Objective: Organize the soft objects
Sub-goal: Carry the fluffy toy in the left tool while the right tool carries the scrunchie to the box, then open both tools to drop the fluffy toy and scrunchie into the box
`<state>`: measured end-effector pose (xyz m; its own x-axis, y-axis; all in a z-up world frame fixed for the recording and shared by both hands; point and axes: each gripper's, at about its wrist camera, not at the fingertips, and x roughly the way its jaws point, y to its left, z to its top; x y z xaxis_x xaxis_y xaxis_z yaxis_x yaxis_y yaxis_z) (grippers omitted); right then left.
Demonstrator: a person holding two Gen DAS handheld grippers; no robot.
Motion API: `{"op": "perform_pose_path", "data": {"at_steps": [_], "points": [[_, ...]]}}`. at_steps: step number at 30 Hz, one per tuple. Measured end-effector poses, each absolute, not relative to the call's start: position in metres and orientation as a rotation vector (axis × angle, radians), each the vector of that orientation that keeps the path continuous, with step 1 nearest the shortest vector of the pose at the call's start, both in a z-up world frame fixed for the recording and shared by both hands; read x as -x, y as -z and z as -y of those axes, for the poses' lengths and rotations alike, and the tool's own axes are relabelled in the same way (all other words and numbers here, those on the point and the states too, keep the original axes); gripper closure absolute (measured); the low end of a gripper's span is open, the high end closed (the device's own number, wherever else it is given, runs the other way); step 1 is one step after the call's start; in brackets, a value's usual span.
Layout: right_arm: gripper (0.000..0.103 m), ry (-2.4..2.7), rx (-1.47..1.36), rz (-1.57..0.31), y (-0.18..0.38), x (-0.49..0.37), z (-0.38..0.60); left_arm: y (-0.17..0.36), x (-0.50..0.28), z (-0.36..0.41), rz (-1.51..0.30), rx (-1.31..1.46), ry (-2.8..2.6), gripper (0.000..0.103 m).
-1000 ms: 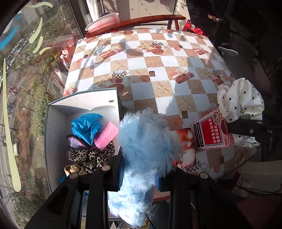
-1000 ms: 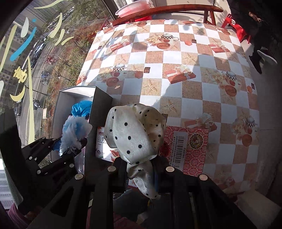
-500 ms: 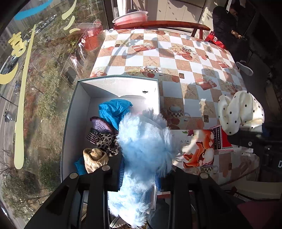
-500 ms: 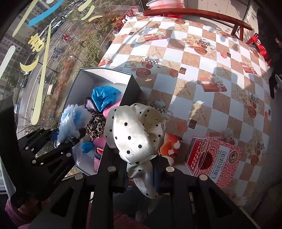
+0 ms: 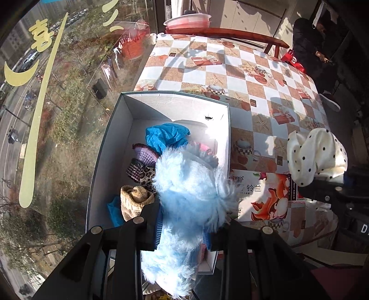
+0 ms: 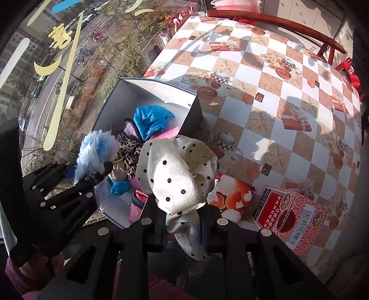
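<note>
- Window (image 5: pixel 57 115) on the left: glass with pale yellow lettering, and a street with trees and cars far below.
- Worktop (image 5: pixel 233 67) set against that glass, under a checked cloth of white and brown squares printed with starfish, cups and gift boxes; sun and hard shadows lie across it.
- White box (image 5: pixel 110 143) at the worktop's near left corner, open on top, already holding soft things: a blue cloth (image 5: pixel 166 136), a purple knit piece, a leopard-print piece (image 6: pixel 131 147), a tan knit piece (image 5: pixel 136 200) and something pink.
- Left tool (image 5: pixel 184 228) clenched on a fluffy blue piece (image 5: pixel 189 191), which hangs over the box's right side and hides part of what lies inside.
- A printed carton (image 5: pixel 265 198) lies flat just right of the box, partly covered by the fluff.
- Right tool (image 6: pixel 184 219) clamped on a white dotted cloth (image 6: pixel 170 175), held above the carton and the box's right wall.
- A red patterned box (image 6: pixel 290 217) sits further right, near the worktop's edge.
- At the far side, a wooden chair rail (image 5: pixel 230 34) and a pink basin (image 5: pixel 186 19).
- A seated person in dark clothes (image 5: pixel 309 50) at the far right, cut off by the frame.
</note>
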<state>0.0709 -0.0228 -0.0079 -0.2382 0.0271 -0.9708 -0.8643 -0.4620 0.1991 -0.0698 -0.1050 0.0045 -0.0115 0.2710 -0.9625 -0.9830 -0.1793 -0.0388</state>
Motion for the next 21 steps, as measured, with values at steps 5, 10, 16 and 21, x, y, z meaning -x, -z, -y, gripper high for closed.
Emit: {"op": "perform_pose_path", "data": {"at_steps": [5,10,16,21], "points": [[0.082,-1.777,1.380,-1.040,0.008,-0.067,0.022,-0.004,0.072,0.104,-0.893,1.151,-1.452,0.072],[0.082,-1.788,1.386,-1.033,0.008,-0.059,0.020,-0.003,0.074,0.104,-0.894,1.153,-1.455,0.072],[0.082,-1.814,1.405,-1.020,0.009,-0.043,0.019,0.001,0.081,0.104,-0.883,1.186,-1.472,0.071],[0.082,-1.830,1.423,-1.005,0.010,-0.029,0.017,0.005,0.087,0.104,-0.878,1.218,-1.484,0.071]]}}
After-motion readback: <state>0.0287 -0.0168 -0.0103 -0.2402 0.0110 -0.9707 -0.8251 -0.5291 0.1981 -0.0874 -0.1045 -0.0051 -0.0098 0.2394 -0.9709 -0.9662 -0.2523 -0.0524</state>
